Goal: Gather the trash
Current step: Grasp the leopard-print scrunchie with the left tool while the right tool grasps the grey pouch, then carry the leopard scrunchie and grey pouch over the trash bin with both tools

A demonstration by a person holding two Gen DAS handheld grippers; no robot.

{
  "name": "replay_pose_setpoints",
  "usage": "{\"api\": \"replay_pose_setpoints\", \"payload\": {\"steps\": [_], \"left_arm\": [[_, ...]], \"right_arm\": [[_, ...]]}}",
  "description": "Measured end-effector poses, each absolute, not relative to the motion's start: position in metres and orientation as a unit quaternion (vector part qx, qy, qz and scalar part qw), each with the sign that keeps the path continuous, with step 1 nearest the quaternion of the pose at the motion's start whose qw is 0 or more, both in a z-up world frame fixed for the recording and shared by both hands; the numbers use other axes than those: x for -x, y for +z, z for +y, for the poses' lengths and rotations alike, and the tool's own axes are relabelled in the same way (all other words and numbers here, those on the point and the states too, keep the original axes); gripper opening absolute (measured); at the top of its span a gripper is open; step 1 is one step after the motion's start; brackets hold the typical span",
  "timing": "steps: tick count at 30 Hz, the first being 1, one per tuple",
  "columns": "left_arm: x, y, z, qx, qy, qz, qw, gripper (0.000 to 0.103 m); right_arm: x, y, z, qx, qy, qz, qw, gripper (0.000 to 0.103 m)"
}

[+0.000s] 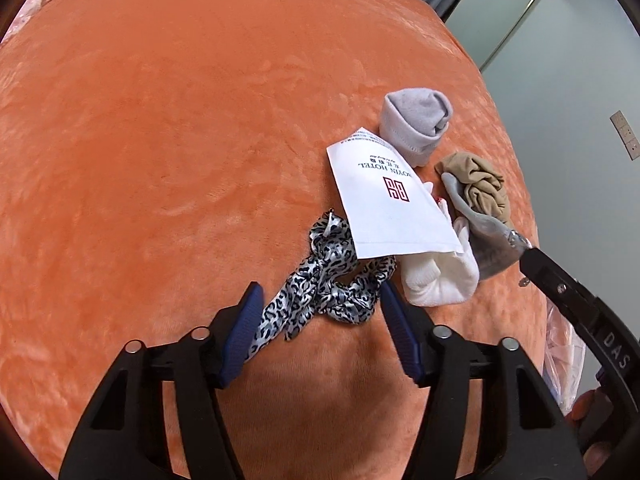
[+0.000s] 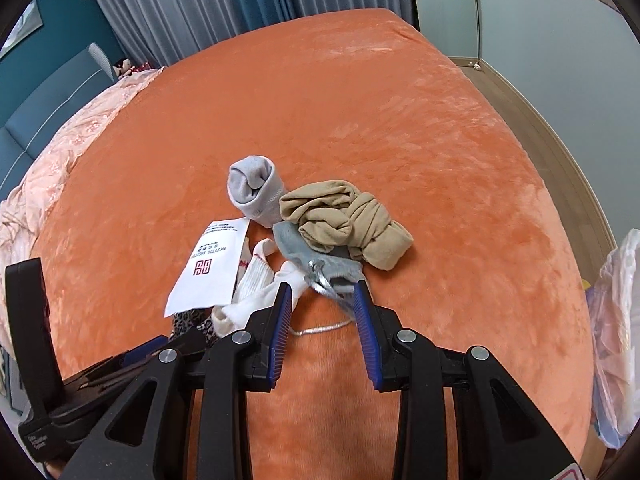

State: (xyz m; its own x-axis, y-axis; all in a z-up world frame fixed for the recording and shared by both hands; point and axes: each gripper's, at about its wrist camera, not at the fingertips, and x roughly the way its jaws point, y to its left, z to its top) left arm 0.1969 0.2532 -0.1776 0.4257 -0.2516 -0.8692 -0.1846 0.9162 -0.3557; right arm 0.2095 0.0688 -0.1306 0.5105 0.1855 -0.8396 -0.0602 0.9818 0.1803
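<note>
On the orange bed (image 2: 400, 128), the left hand-held gripper (image 1: 320, 300) stood released astride the leopard-print scarf (image 1: 320, 284), the right hand-held gripper (image 2: 322, 296) released at the grey sock (image 2: 316, 258), with the white hotel paper bag (image 1: 384, 200) overlapping the scarf.

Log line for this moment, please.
left hand-held gripper: open, straddling leopard scarf | right hand-held gripper: open at grey sock | bed: hotel paper bag
</note>
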Motion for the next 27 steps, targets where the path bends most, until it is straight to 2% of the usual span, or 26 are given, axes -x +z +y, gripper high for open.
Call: {"api": "replay_pose_setpoints", "payload": {"steps": [5,6,8,9,11,20,27], "left_arm": [[-0.204,-0.184,0.252,0.200,-0.027,0.533,0.822,0.042],[-0.205,-0.184,0.252,0.200,-0.029,0.533,0.821,0.033],[-0.206,-0.185,0.251,0.203,-0.036,0.534,0.820,0.023],[-0.206,-0.185,0.251,0.203,-0.038,0.534,0.820,0.020],[-0.203,-0.184,0.251,0.200,-0.039,0.532,0.822,0.018],[-0.183,-0.171,0.235,0.201,-0.043,0.527,0.825,0.015],[-0.164,-0.138,0.211,0.193,-0.061,0.509,0.836,0.015]], "right_arm": [[-0.222,-0.145,0.068,-0.061,0.061,0.497,0.863,0.032],[-0.224,-0.147,0.068,-0.062,0.061,0.499,0.862,0.030],[-0.225,-0.150,0.067,-0.064,0.061,0.500,0.862,0.024],[-0.225,-0.150,0.067,-0.064,0.062,0.499,0.862,0.017],[-0.224,-0.150,0.068,-0.064,0.066,0.500,0.861,0.007],[-0.197,-0.121,0.065,-0.086,0.091,0.476,0.870,0.005],[-0.167,-0.089,0.051,-0.100,0.095,0.450,0.882,0.005]]}}
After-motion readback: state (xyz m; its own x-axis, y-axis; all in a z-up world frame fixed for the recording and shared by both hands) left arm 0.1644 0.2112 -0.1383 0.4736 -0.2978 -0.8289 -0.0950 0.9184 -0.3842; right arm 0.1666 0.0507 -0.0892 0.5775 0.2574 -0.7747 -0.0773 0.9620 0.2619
